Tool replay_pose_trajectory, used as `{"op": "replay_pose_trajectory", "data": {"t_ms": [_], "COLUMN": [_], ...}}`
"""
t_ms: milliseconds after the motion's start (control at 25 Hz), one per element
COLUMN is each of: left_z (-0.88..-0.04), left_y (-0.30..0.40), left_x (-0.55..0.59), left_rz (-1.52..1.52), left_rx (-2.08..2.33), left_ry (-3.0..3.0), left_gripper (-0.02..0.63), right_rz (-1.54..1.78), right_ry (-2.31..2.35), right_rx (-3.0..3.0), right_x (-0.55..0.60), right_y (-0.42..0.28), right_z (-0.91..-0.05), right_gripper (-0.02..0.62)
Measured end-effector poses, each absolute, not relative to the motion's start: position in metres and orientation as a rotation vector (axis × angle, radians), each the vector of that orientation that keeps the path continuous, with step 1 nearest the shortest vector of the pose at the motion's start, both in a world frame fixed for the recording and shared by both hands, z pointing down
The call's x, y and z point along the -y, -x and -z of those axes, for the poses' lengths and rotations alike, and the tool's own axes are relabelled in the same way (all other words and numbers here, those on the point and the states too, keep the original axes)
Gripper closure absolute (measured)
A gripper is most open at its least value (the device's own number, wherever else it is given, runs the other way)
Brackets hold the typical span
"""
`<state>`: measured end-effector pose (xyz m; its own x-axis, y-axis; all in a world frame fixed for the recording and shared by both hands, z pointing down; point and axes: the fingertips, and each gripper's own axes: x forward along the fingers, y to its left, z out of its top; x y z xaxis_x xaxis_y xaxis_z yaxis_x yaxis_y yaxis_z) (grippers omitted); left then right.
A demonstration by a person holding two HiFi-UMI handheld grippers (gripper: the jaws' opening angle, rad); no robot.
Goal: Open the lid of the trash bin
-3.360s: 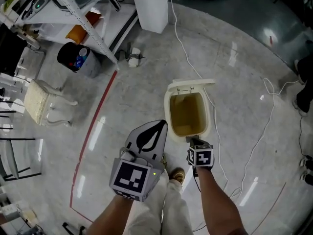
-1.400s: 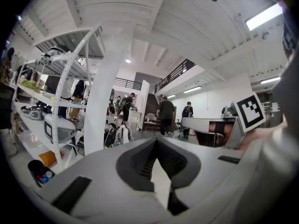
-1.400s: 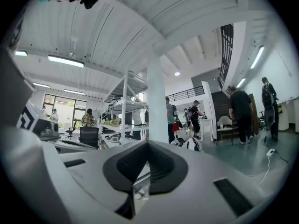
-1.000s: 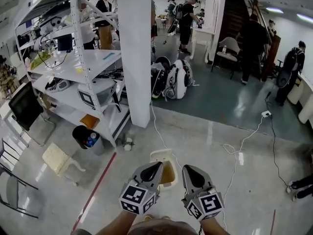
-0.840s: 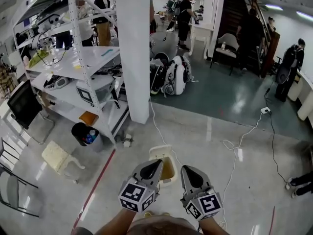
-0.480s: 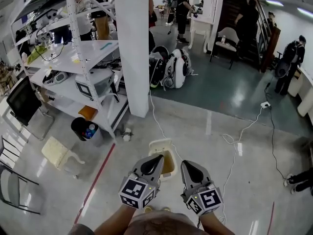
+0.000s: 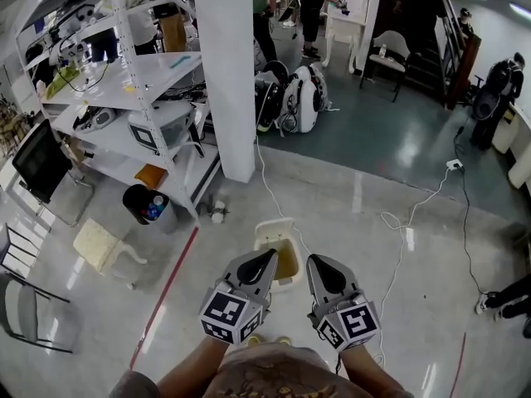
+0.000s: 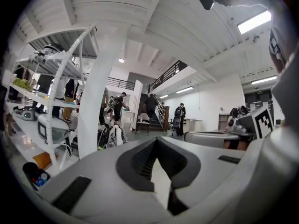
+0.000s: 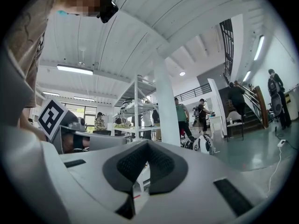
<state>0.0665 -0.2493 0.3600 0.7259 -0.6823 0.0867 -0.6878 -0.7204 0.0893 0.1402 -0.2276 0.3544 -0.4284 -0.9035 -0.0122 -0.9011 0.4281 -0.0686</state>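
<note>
Looming beyond the trash bin (image 7: 286,259) is a square white pillar (image 7: 228,73), with a round black bucket (image 7: 143,205) off to the bin's left (something blue inside). Boxy cream plastic, the bin sits on glossy floor (image 7: 348,214), lid (image 7: 271,226) tipped up at its far edge. My left tongs (image 7: 269,254) and right tongs (image 7: 314,260) hover at its near side, closed and empty.

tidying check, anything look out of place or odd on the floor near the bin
The trash bin stands open out on the floor, its lid tipped back. A loose white cable trails right past it, which looks like a possible trip hazard. Nothing looks spilled or broken.
</note>
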Motion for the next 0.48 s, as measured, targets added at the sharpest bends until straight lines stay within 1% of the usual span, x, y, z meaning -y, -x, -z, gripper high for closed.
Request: {"op": "replay_pose_trajectory", "data": {"t_ms": [480], "left_z": [-0.358], "left_y": [-0.074], "left_x": [0.253], "left_rz": [-0.103], "left_rx": [1.138], "left_ry": [-2.798], "left_gripper": [0.607], "right_rz": [0.09], "right_ry": [1.647], "right_rx": [-2.623], "right_x": [0.235], "right_y": [-0.157], "right_z": [-0.352], "right_gripper": [0.563]}}
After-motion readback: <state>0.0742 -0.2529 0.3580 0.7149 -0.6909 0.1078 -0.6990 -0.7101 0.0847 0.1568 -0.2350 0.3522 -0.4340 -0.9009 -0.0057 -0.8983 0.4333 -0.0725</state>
